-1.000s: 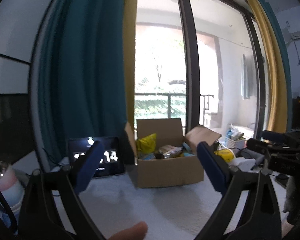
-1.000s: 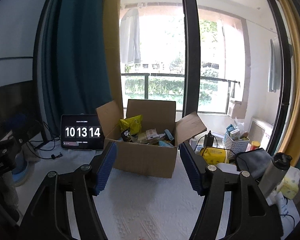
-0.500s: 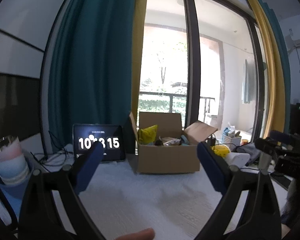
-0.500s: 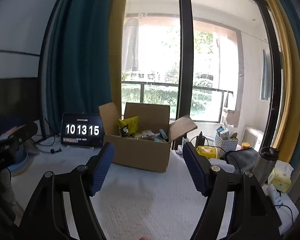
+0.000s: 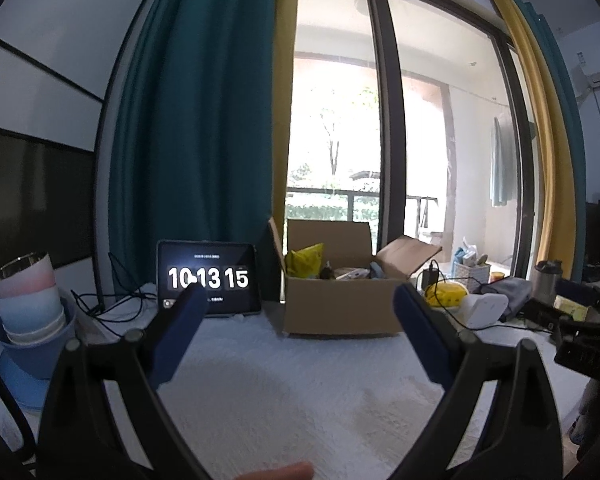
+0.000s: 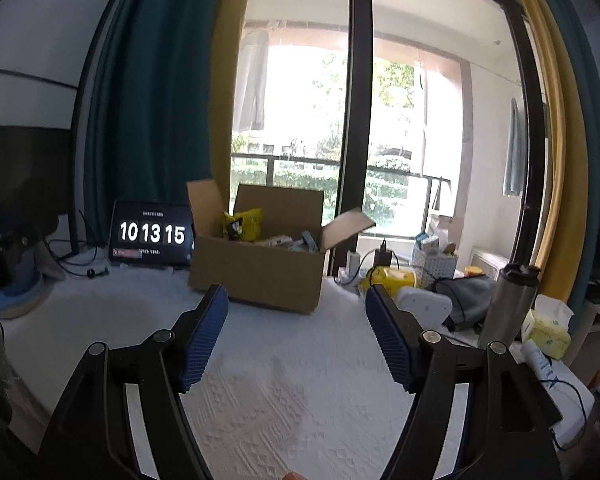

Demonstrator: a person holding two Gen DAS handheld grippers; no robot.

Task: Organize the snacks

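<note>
An open cardboard box (image 5: 340,304) (image 6: 260,268) stands at the far side of a white textured table top (image 5: 292,380) (image 6: 280,400). Snack packs poke out of it, among them a yellow bag (image 5: 305,258) (image 6: 244,224). My left gripper (image 5: 300,292) is open, its blue pads wide apart, short of the box and holding nothing. My right gripper (image 6: 296,292) is also open and empty, a little in front of the box. The other gripper's black body shows at each view's edge.
A tablet showing a clock (image 5: 208,280) (image 6: 152,236) leans left of the box, with cables beside it. Stacked cups in a blue bowl (image 5: 28,312) sit far left. Right of the box lie a yellow pouch (image 6: 388,278), a white device (image 6: 424,304), a steel flask (image 6: 508,304) and a tissue pack (image 6: 548,328).
Both grippers have sunk toward the table, so the box and clock sit higher in view. The right jaws widened slightly. The clock went from 14 to 15.
</note>
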